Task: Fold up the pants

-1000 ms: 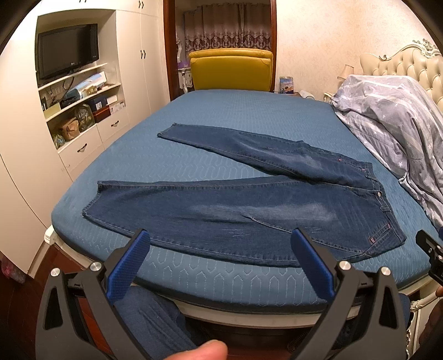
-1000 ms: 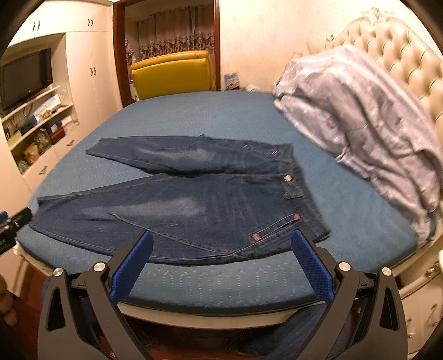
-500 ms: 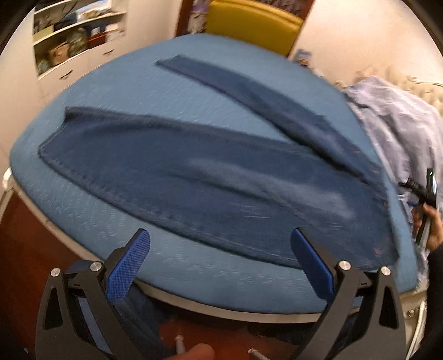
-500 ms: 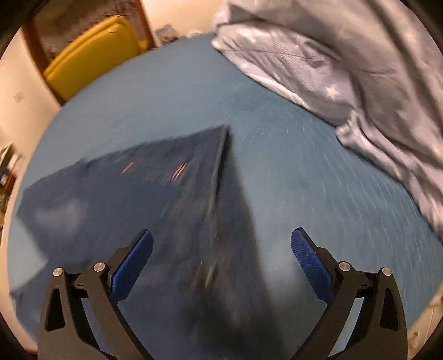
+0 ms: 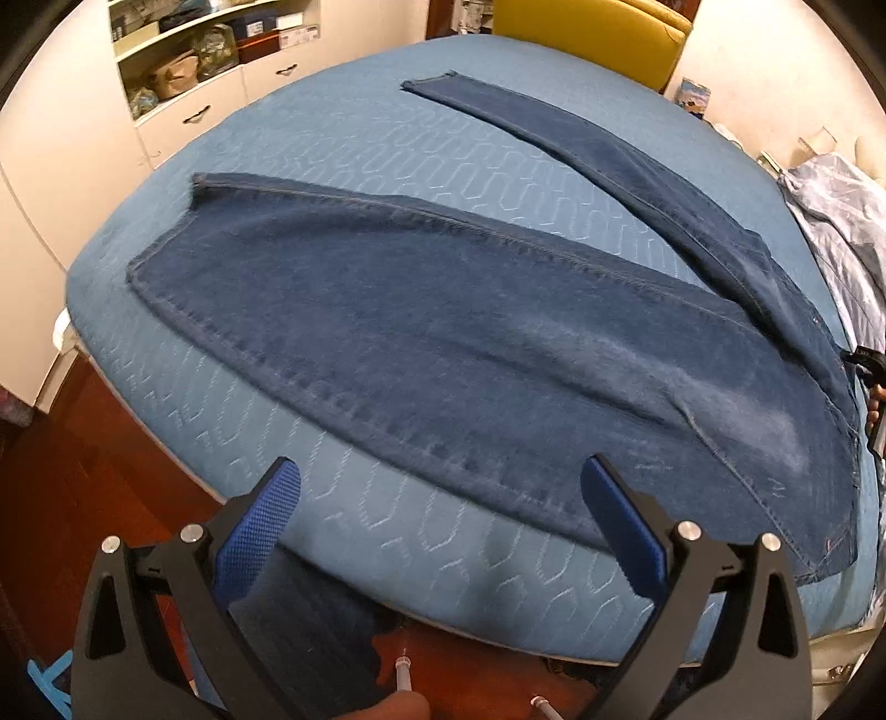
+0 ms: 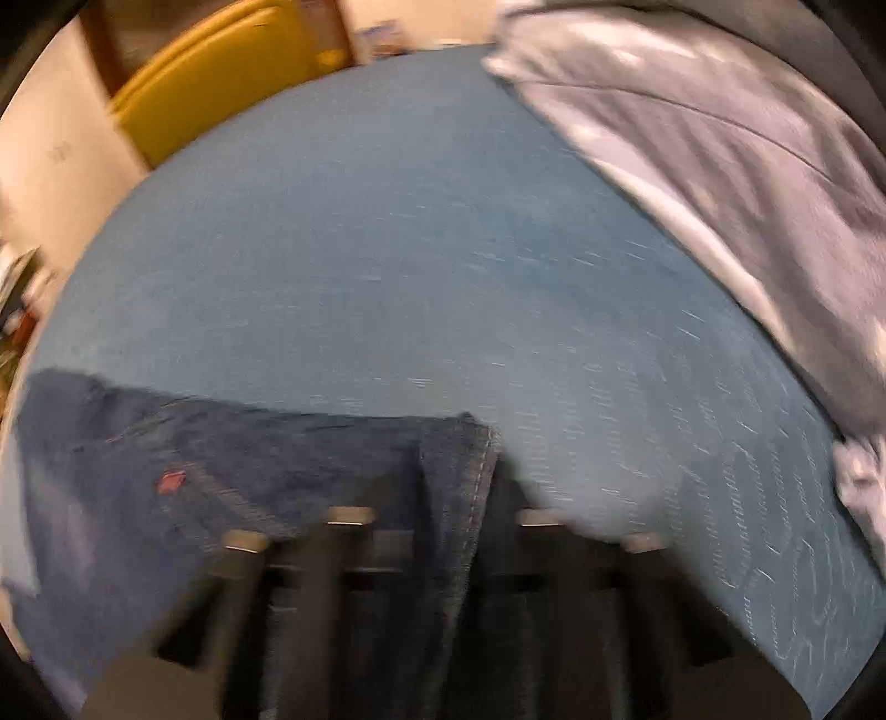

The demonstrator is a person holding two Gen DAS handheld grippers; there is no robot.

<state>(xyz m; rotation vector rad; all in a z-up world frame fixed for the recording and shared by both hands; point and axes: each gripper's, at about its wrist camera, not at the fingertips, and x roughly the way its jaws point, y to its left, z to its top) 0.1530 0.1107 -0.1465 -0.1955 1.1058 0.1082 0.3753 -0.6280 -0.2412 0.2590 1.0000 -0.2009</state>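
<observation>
Dark blue jeans (image 5: 443, 332) lie spread on the blue bed (image 5: 354, 149), legs apart, hems to the left, waist to the right. My left gripper (image 5: 443, 515) is open and empty, just above the bed's near edge by the near leg's side seam. In the blurred right wrist view, my right gripper (image 6: 454, 498) is shut on a raised edge of the jeans (image 6: 465, 476) at the waist. The right gripper also shows at the right edge of the left wrist view (image 5: 872, 376).
A grey duvet (image 6: 720, 155) is heaped on the right side of the bed. A yellow chair (image 5: 587, 33) stands beyond the far end. White cupboards with drawers (image 5: 194, 105) line the left wall. Dark cloth (image 5: 310, 626) hangs below the bed edge over a wooden floor.
Both grippers moved forward and down toward the jeans. The right gripper went from open to shut on the waist edge. The left gripper stayed open.
</observation>
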